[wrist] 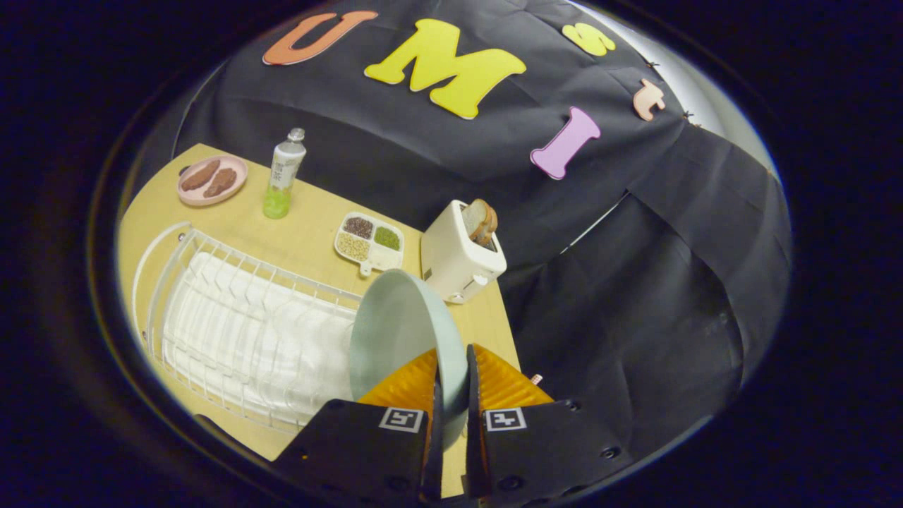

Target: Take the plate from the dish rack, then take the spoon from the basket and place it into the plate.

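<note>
A pale blue-green plate [402, 331] stands on edge between my gripper's [451, 377] two fingers, which press on its rim from both sides. The plate is held up beside the right end of the white wire dish rack [233, 317], tilted, with its hollow face turned toward the rack. The rack lies on the wooden table [310, 240] with a white drip tray under its wires.
Beyond the plate stands a white toaster [458, 257] with bread slices in its slot. A divided tray of beans [369, 242], a bottle with green liquid [283, 174] and a pink plate with brown food [211, 180] lie farther back. The table's right edge runs just past the toaster.
</note>
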A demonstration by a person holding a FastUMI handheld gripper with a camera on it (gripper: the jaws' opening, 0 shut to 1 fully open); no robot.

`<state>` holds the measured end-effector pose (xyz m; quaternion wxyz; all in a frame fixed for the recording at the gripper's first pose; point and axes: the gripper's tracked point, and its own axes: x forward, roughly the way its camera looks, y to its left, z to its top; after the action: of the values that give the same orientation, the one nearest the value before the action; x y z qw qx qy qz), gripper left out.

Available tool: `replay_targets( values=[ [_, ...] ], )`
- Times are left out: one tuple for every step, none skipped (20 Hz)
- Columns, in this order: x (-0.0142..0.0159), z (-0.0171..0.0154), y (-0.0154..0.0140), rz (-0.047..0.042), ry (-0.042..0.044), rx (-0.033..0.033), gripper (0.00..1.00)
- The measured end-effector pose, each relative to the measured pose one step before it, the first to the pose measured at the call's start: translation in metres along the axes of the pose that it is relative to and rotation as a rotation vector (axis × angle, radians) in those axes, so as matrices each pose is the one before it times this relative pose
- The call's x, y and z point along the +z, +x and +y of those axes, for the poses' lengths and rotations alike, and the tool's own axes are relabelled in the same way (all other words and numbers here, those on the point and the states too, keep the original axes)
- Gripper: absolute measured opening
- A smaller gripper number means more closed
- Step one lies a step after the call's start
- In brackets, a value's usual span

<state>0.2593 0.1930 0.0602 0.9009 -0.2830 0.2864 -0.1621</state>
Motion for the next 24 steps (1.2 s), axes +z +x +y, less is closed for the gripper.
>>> replay_targets(
  values=[
    [-0.0023, -0.00171, -0.01104, -0.03902, 0.05358, 0.03307, 0.18],
    [-0.00403, 0.00281, -0.01319, -0.04313, 0.06892, 0.0648, 0.18],
    [-0.00568, 0.0069, -0.01809, -0.0396, 0.05391, 0.08077, 0.18],
    [-0.00596, 0.00611, -0.01916, -0.03343, 0.03715, 0.07728, 0.18],
    [-0.01053, 0.0037, -0.01961, -0.02224, 0.03199, 0.06618, 0.18],
    [-0.00963, 0.00616, -0.01842, -0.0225, 0.04317, 0.0606, 0.18],
    [-0.01431, 0.00711, -0.01989, -0.00741, 0.02099, 0.06666, 0.18],
    [-0.0099, 0.00943, -0.01394, -0.01124, 0.0318, 0.06195, 0.18],
    [-0.01708, 0.00702, -0.01411, 0.01852, -0.00334, 0.05904, 0.18],
    [-0.01139, 0.00783, -0.01054, 0.00735, 0.03522, 0.05401, 0.18],
    [-0.01506, 0.00496, -0.00713, 0.01599, 0.0319, 0.05066, 0.18],
    [-0.01161, 0.00215, -0.00615, 0.01371, 0.02777, 0.04464, 0.18],
    [-0.00979, -0.00192, -0.00389, 0.00637, 0.02317, 0.02581, 0.18],
    [-0.00658, -0.00706, -0.00194, -0.00245, 0.02398, 0.00813, 0.18],
    [-0.00836, -0.00994, 0.00007, -0.00625, 0.04122, -0.00491, 0.18],
    [-0.00986, -0.01099, 0.0031, 0.01016, 0.02674, -0.0079, 0.18],
    [-0.01104, -0.01128, 0.00547, 0.01108, 0.02891, -0.00536, 0.18],
    [-0.00984, -0.0133, 0.00843, 0.01549, 0.01623, -0.00827, 0.18],
    [-0.0101, -0.01422, 0.00975, 0.01728, 0.0242, -0.01239, 0.18],
    [-0.00934, -0.01461, 0.01274, 0.02125, 0.01527, -0.01481, 0.18],
    [-0.01091, -0.01196, 0.01164, 0.02784, 0.01091, -0.01543, 0.18],
    [-0.00927, -0.01053, 0.01272, 0.02814, 0.01558, -0.01409, 0.18],
    [-0.00977, -0.00976, 0.01182, 0.02889, 0.00152, -0.01407, 0.18],
    [-0.00643, -0.01013, 0.01311, 0.02106, 0.00025, -0.02512, 0.18]
  ],
)
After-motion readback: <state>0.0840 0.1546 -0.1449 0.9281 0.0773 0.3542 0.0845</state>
